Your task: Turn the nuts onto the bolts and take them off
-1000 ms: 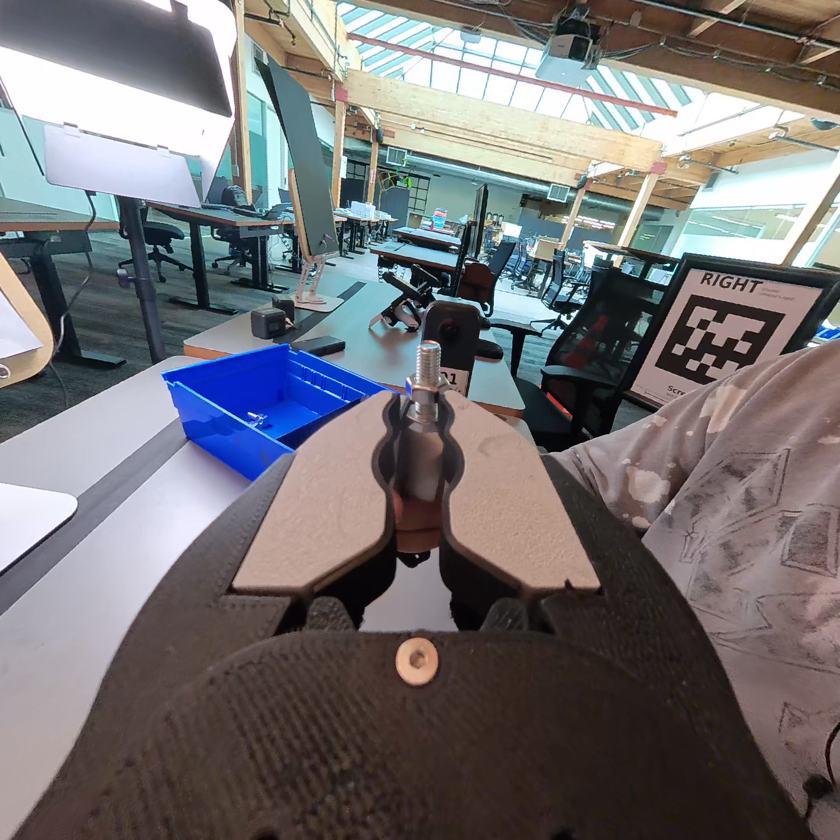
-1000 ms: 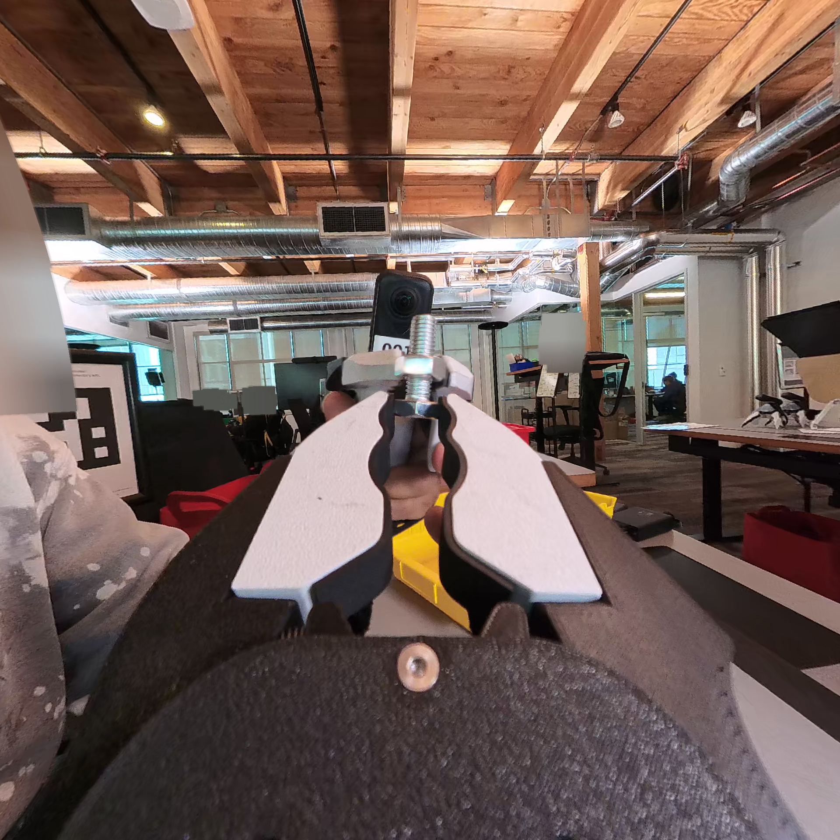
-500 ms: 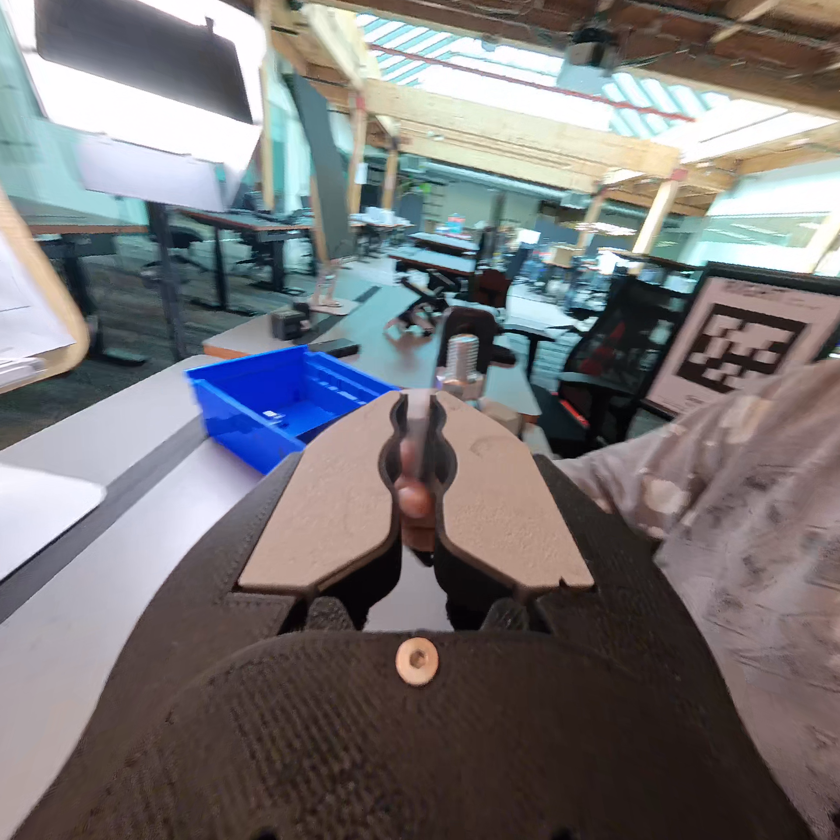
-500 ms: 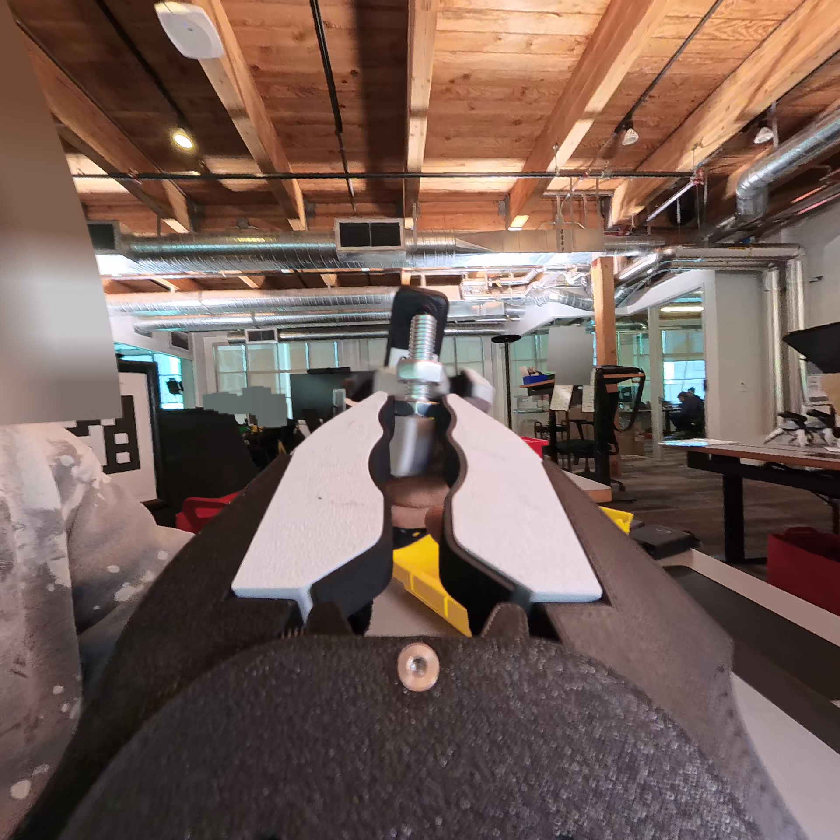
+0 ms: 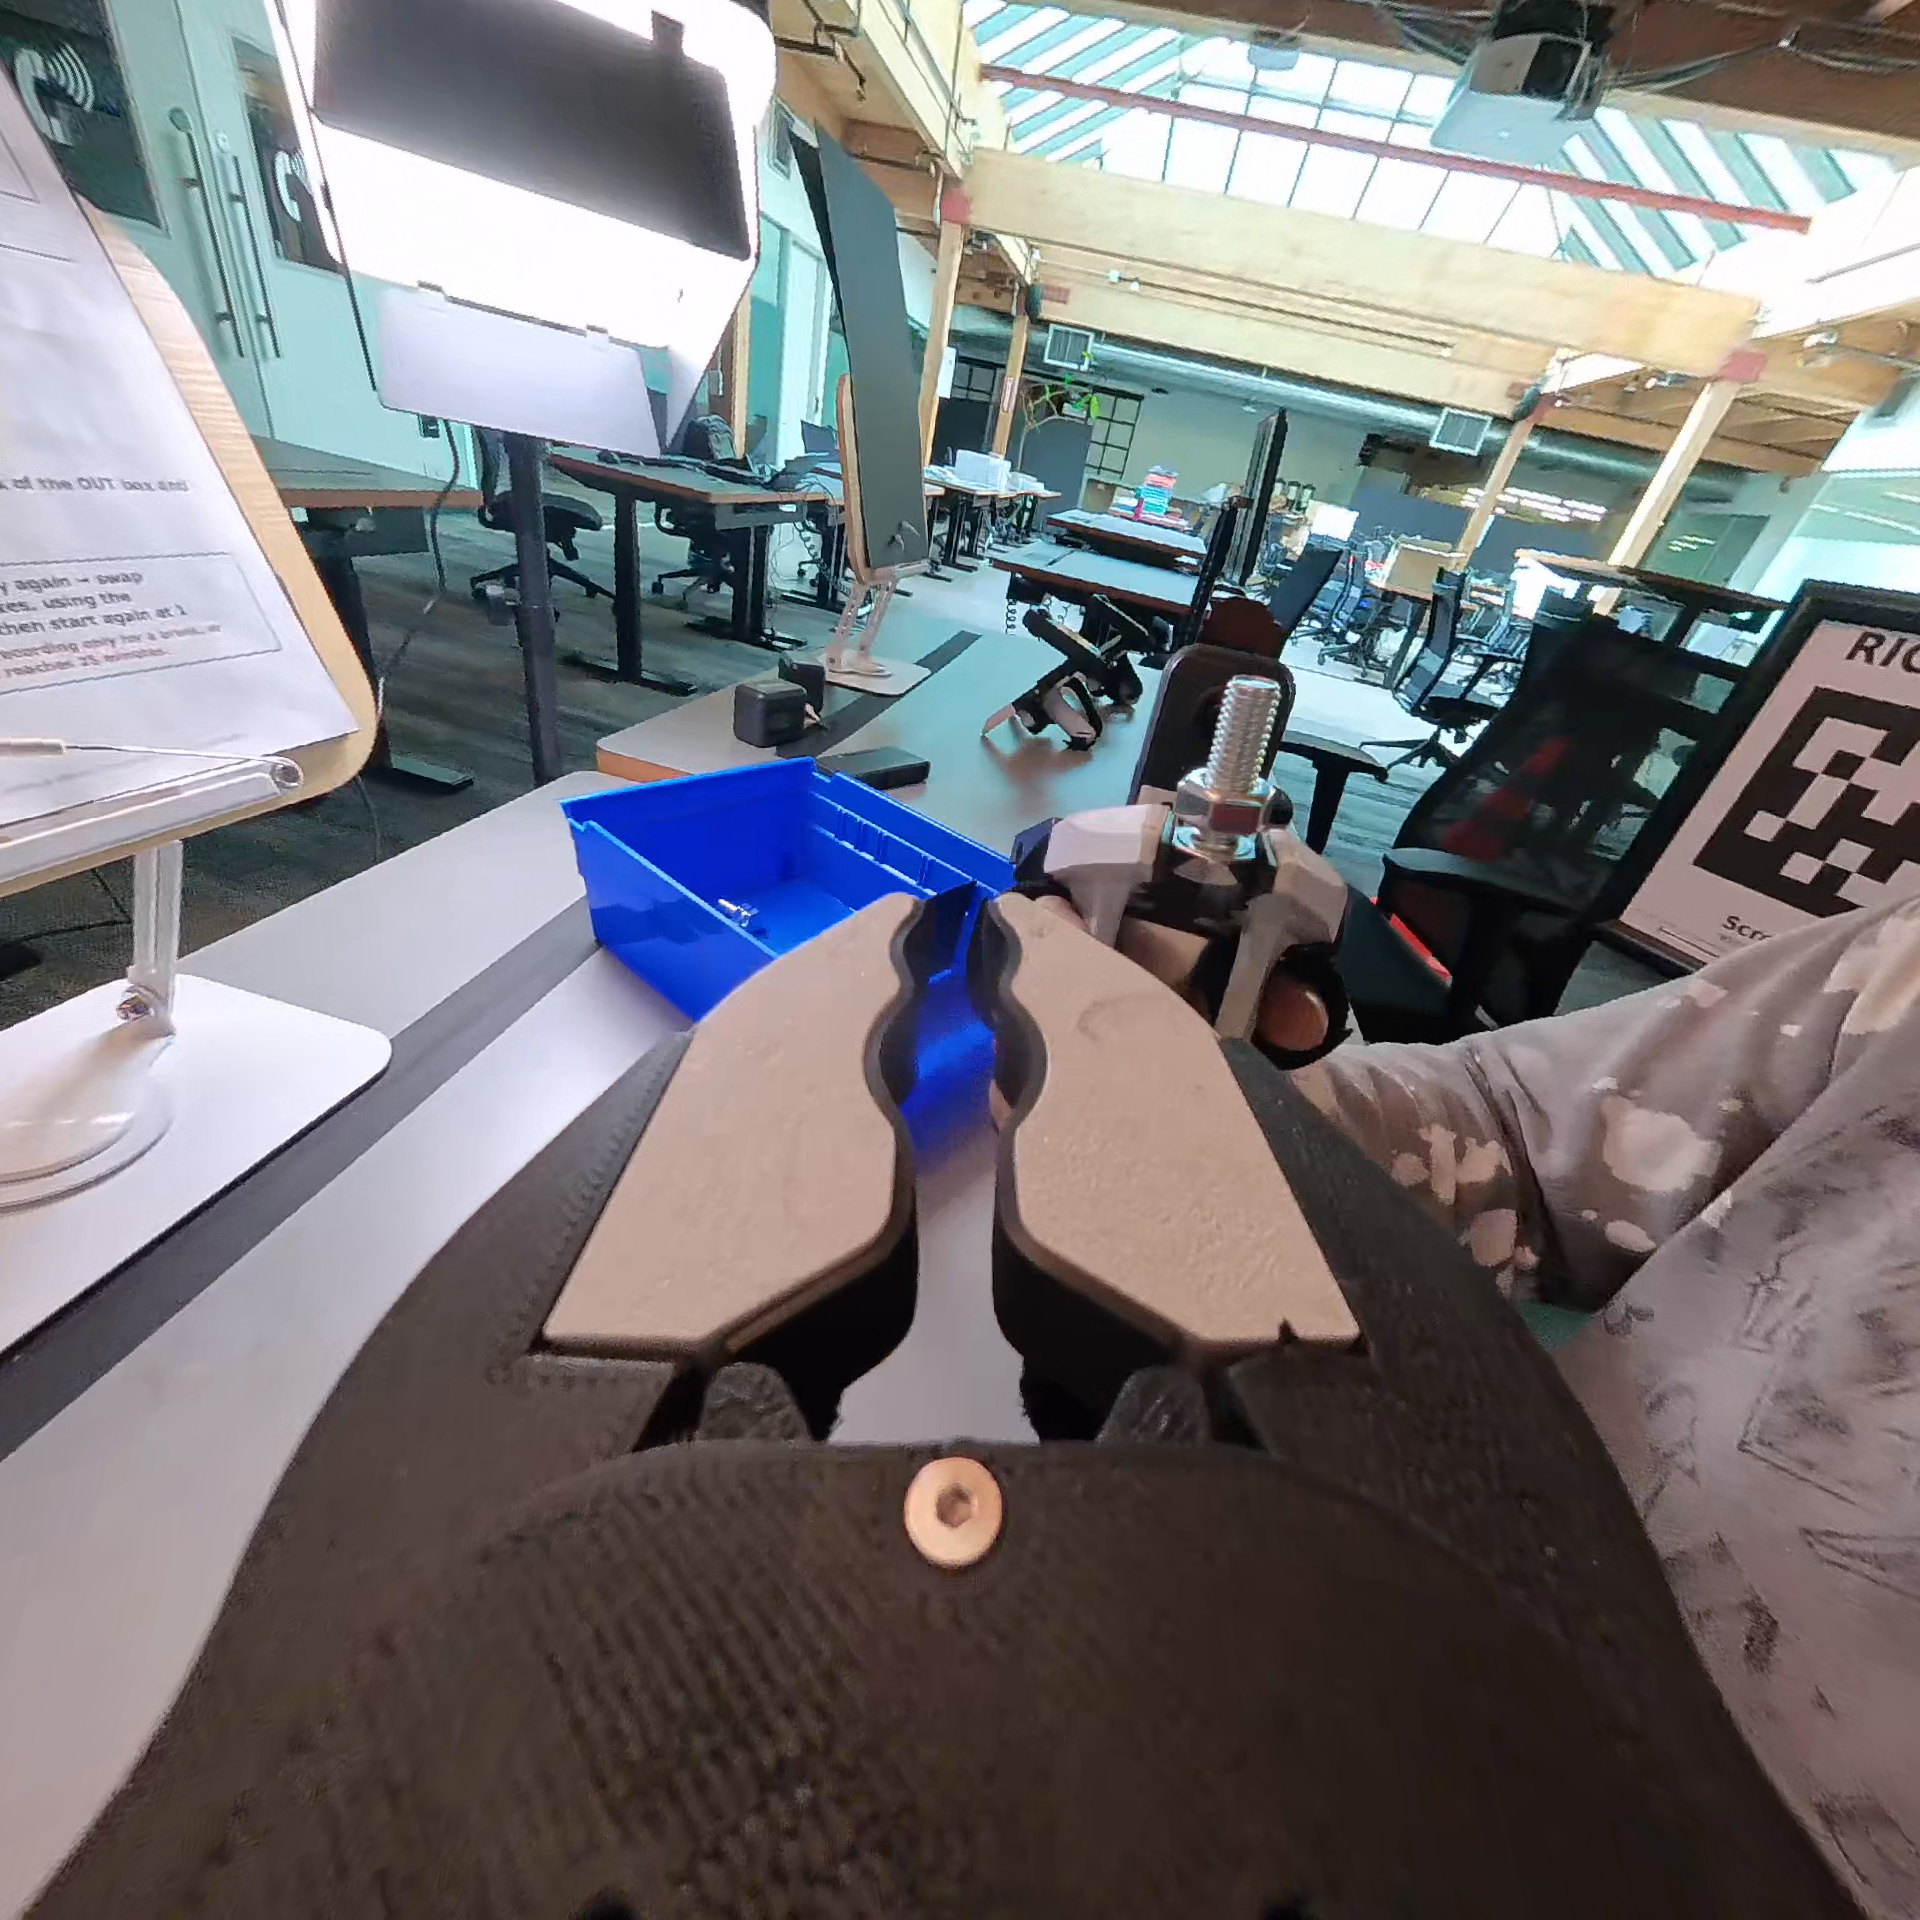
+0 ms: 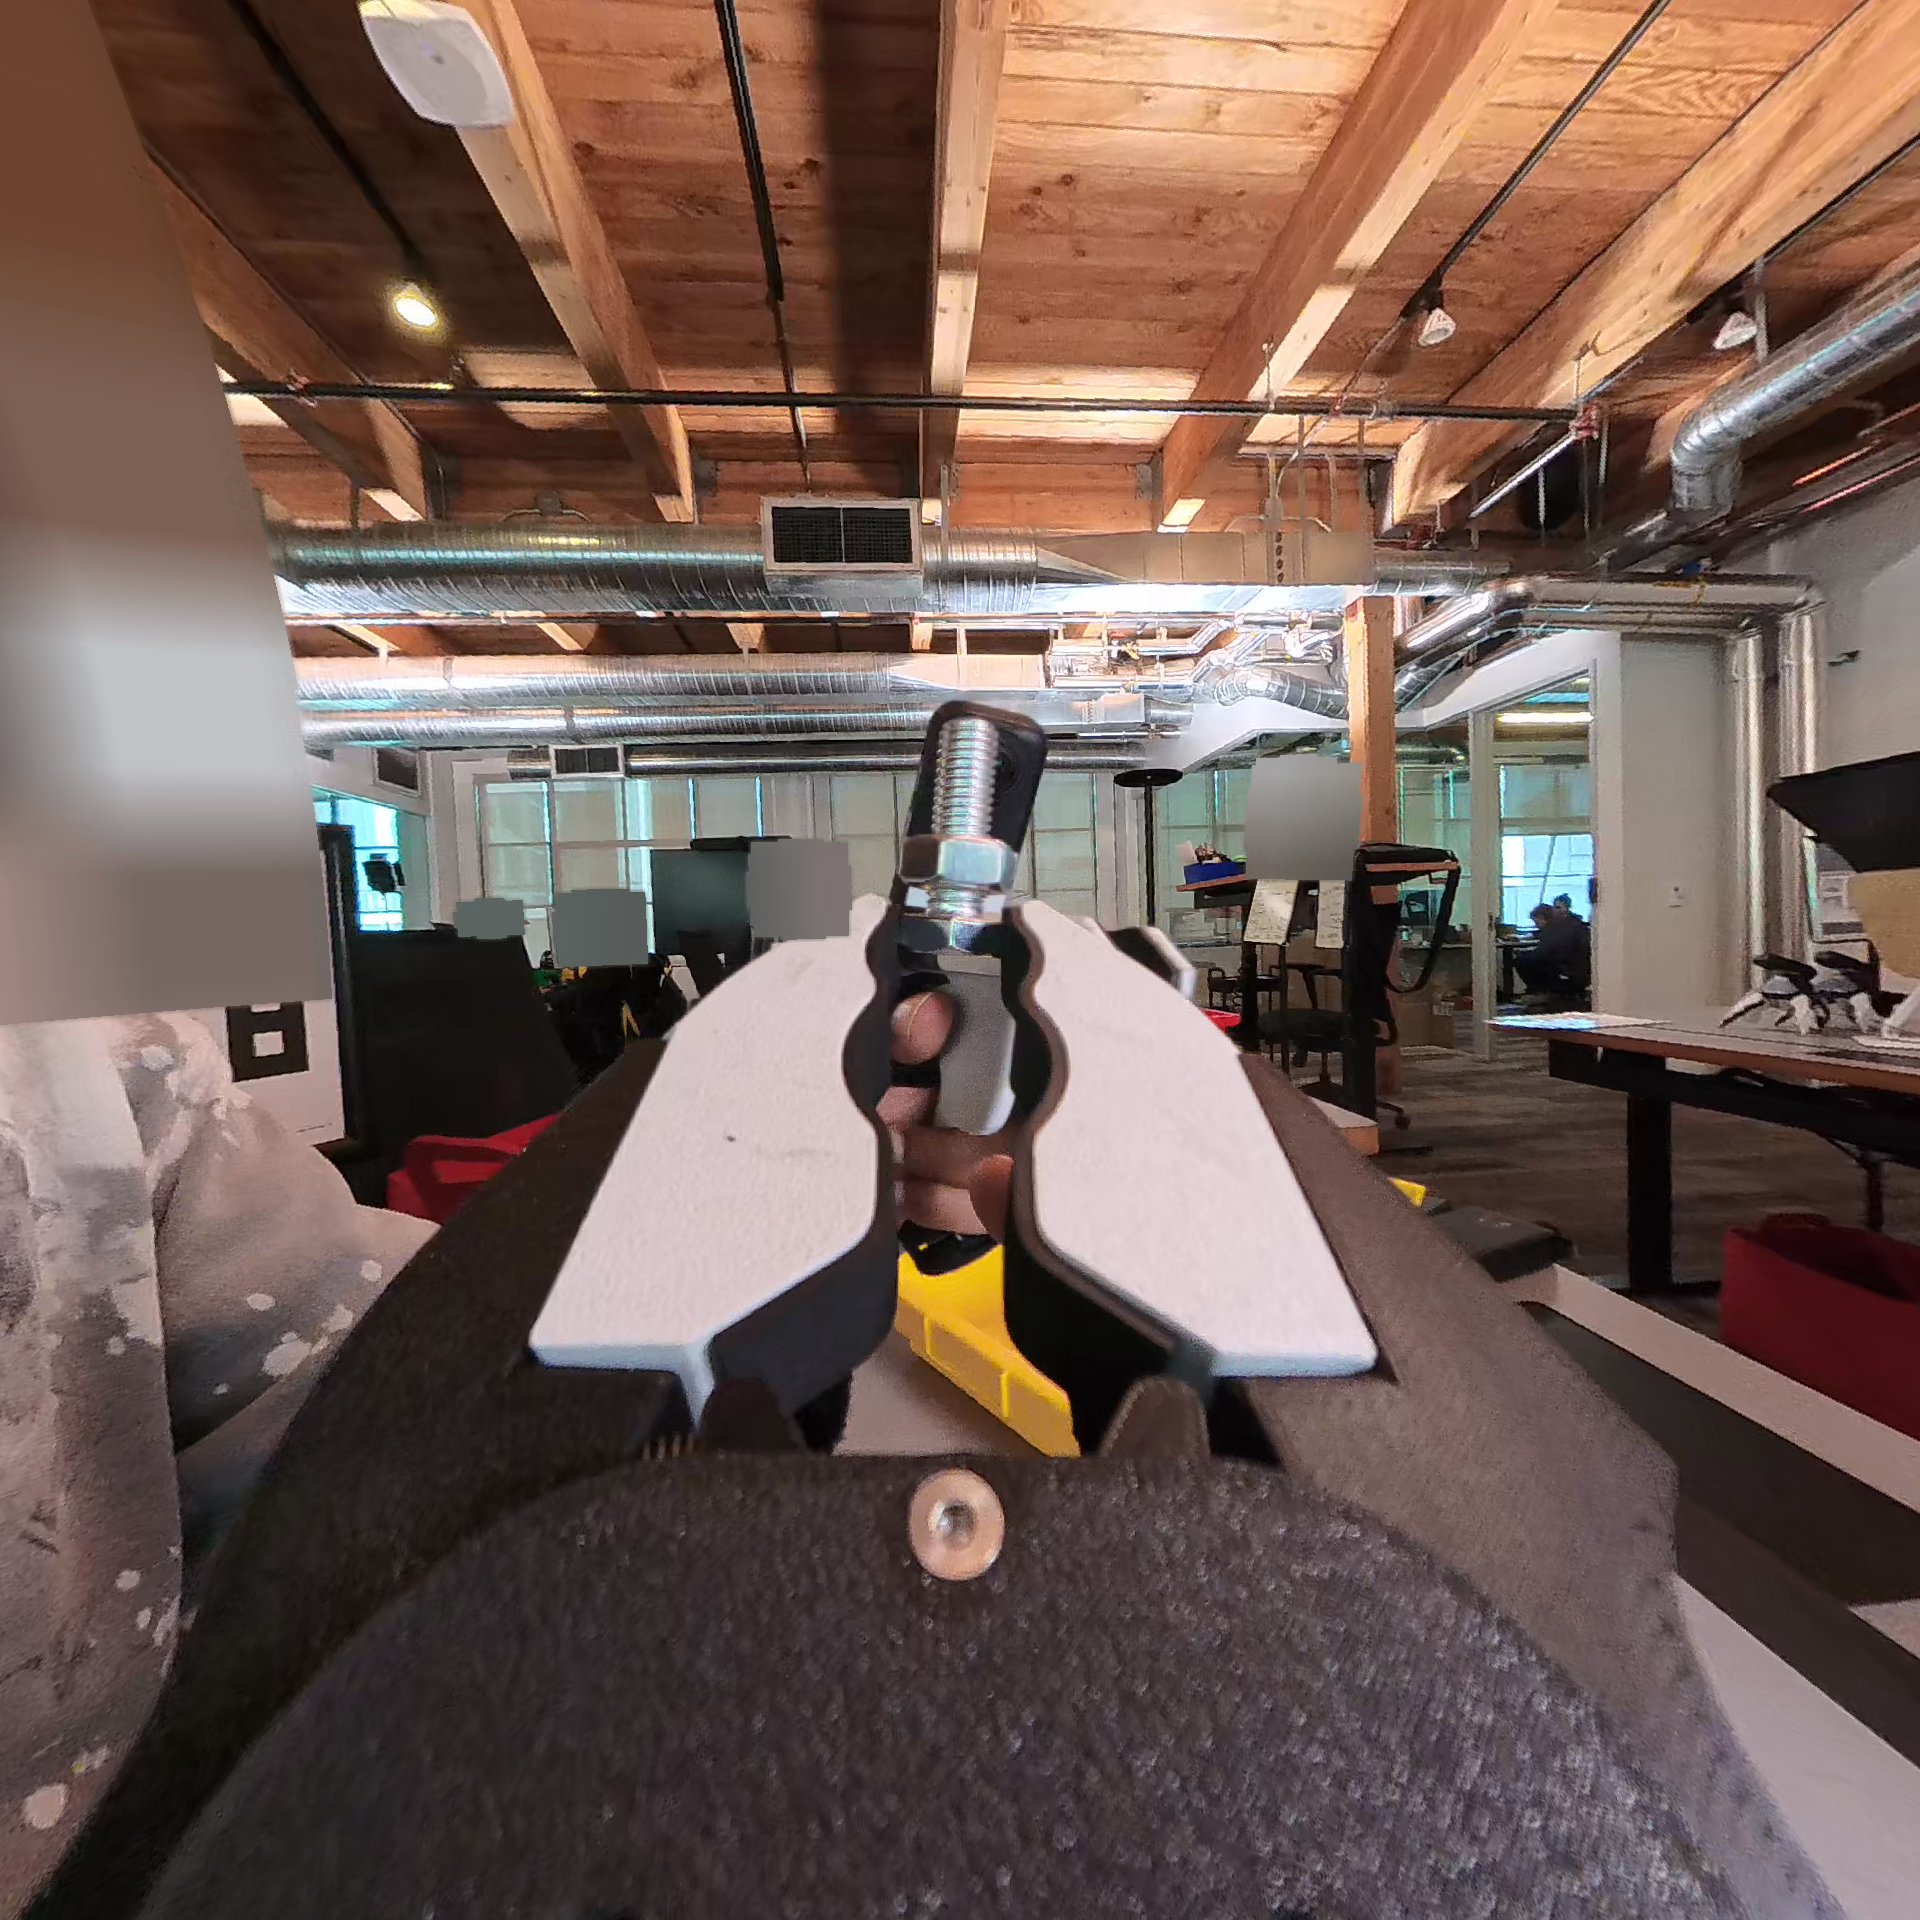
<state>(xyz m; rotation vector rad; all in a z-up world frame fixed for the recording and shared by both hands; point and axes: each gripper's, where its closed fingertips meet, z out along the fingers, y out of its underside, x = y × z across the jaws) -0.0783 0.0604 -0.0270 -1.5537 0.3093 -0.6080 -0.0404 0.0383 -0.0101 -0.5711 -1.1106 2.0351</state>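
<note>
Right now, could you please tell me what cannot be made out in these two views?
- Bolt head: right wrist view, hidden between the fingers of the right tool.
- Yellow bin contents: right wrist view, mostly covered by that tool.
- Small metal part in the blue bin: left wrist view, too small to identify.
- Blurred patches: right wrist view, masking laid over the background.

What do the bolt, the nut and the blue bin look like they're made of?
Bolt and nut: bright plated steel, judging by the shiny silver glare on threads and flats. Blue bin: likely moulded plastic, given its even glossy colour and ribbed inner wall.
</note>
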